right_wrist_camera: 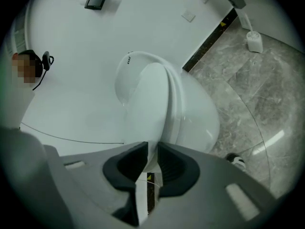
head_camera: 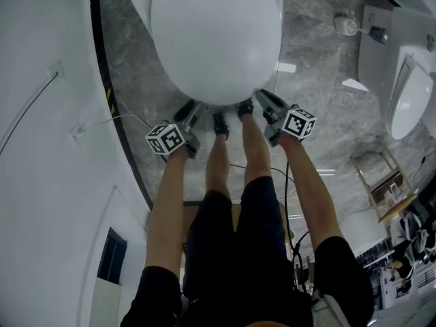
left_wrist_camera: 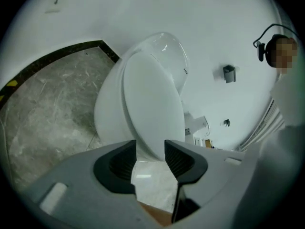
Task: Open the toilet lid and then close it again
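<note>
The white toilet lid (head_camera: 218,33) lies down, closed, on the bowl at the top of the head view. My left gripper (head_camera: 193,109) sits at the lid's front rim on the left. In the left gripper view it (left_wrist_camera: 150,149) is open, and the lid (left_wrist_camera: 152,109) stands just beyond its tips with nothing pressed between the pads. My right gripper (head_camera: 262,99) meets the rim on the right. In its own view the gripper (right_wrist_camera: 152,149) has its jaws nearly together, with the front edge of the lid (right_wrist_camera: 152,104) caught between the tips.
My own legs and shoes (head_camera: 219,125) stand right in front of the bowl, between the two grippers. A second white fixture (head_camera: 409,97) and a toilet brush (head_camera: 346,24) are at the right. A wooden rack (head_camera: 381,179) stands lower right. The white wall (head_camera: 41,148) runs along the left.
</note>
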Motion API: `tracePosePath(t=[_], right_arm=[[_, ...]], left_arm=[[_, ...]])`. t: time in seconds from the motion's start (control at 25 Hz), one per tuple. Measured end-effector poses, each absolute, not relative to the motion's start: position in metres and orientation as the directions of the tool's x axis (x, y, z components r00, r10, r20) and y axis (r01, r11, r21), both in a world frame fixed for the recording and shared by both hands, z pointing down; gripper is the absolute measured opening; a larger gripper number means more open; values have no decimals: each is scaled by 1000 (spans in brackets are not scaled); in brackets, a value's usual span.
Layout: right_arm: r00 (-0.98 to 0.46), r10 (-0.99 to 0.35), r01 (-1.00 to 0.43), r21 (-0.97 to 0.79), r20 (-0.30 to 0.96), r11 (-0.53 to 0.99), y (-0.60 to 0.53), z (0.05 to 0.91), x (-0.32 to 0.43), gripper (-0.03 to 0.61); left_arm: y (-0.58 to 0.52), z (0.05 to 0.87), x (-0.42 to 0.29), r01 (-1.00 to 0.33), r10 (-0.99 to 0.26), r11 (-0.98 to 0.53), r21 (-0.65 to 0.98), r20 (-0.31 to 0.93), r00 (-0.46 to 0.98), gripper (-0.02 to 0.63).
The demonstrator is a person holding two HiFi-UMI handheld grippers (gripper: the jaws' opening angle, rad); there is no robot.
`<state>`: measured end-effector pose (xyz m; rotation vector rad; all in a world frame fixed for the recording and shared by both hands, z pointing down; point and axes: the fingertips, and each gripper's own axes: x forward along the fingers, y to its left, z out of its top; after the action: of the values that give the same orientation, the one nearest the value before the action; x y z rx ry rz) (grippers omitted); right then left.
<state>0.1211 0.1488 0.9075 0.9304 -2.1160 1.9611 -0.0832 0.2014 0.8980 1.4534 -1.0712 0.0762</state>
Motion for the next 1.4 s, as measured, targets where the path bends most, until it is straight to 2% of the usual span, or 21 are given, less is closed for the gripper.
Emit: tracePosePath(t=[0.24, 0.4, 0.52, 0.76, 0.84, 0.92, 1.04, 1.16, 1.4], right_arm=[[-815, -349, -487, -873, 462, -18, 148, 895, 120, 57], [-836, -359, -442, -897, 415, -9, 148, 883, 120, 58], [-852, -347, -424, -906, 392, 19, 146, 875, 117, 57], [-878, -303, -404, -913, 371, 53, 142, 856, 118, 54], [-880, -300, -403, -913, 368, 66, 138, 846, 119, 62], [-875, -314, -412, -908, 370, 79, 132, 833, 118, 103], [-838, -358, -475, -874, 412, 105, 114, 811, 125, 132], [-808, -374, -534, -833, 454, 143, 104, 787, 123, 149], [-806, -370, -544, -825, 462, 154, 99, 741, 121, 158]], left_arm=[[199, 894, -83, -566, -588, 240, 789, 582, 562, 172], [193, 886, -75, -474, -628, 234, 849, 504, 593, 170], [186, 878, -76, -459, -653, 235, 857, 489, 579, 126], [183, 855, -77, -412, -701, 260, 873, 465, 541, 109], [180, 844, -76, -406, -705, 259, 876, 459, 540, 106], [178, 831, -76, -404, -703, 260, 877, 459, 543, 104], [177, 805, -68, -357, -710, 285, 889, 446, 545, 103], [167, 777, -70, -355, -725, 261, 898, 425, 541, 101], [152, 732, -78, -341, -756, 250, 906, 403, 516, 100]])
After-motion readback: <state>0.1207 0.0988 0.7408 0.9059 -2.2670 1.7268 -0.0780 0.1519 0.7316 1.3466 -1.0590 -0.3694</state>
